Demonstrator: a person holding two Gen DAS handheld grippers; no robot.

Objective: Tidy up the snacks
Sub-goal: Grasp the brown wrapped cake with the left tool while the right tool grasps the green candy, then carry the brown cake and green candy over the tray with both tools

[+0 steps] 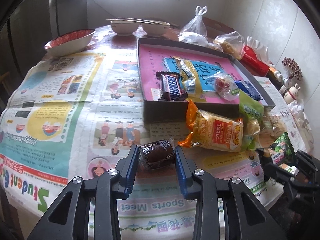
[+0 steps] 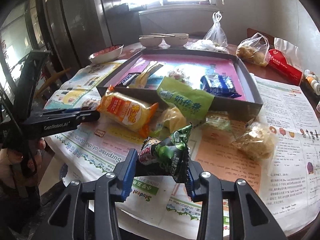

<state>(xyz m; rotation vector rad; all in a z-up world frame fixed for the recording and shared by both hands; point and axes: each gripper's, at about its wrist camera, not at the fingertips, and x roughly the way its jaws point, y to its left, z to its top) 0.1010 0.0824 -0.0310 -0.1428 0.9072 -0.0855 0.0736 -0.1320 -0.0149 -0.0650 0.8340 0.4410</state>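
The surface (image 1: 60, 100) is covered with newspaper, likely as protection. The box (image 2: 250, 105) serves as the collection tray and holds a chocolate bar (image 1: 172, 86), a blue packet (image 2: 220, 85) and small sweets. Several snacks lie loose just in front of it. The left claw (image 1: 157, 157) grips a brown roll (image 1: 156, 155); the right claw (image 2: 163, 160) clamps a green packet (image 2: 170, 152), both probably bound for the box.

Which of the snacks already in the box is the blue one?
The blue biscuit pack, lying at the box's right end. The others inside are a brown chocolate bar, a yellow wrapper and a clear-wrapped red sweet.
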